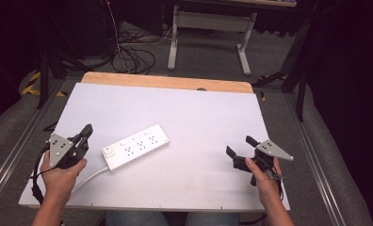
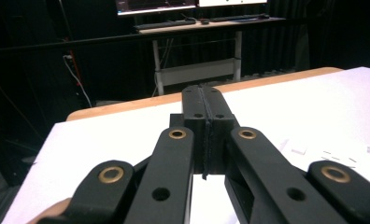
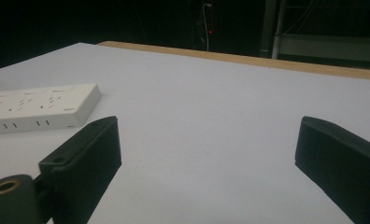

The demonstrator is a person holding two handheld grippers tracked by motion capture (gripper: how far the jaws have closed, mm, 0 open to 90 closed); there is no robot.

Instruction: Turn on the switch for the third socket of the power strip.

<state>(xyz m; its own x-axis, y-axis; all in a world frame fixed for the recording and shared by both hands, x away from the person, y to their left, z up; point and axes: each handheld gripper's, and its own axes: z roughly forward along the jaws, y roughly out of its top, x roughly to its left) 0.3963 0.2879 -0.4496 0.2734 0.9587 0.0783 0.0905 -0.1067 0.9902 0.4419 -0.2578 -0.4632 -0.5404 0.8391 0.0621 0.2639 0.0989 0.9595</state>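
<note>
Plainly, no brand name or readable writing is made out on the white power strip (image 1: 135, 146); only rows of dark socket slots are seen on its top face, together with a switch at its near-left end, and in the right gripper view a few small dark marks on its side wall (image 3: 38, 110), too small to be read.

The power strip is laid flat on the white tabletop (image 1: 189, 117), left of centre, set at a slant with its far end pointing up and to the right. A white cable (image 1: 88, 178) is led from its near-left end toward the front edge of the tabletop.

The left tool (image 1: 85, 135) is held just beside the near-left end of the strip, apart from it, with its jaws clenched together on nothing, as is shown in the left gripper view (image 2: 205, 114), where the strip is glimpsed low at the right (image 2: 342, 156).

The right tool (image 1: 240, 146) is held well apart from the strip, toward the right side of the tabletop, its jaws released and spread wide (image 3: 206, 154), with bare tabletop between them and the strip lying ahead to their left.
</note>
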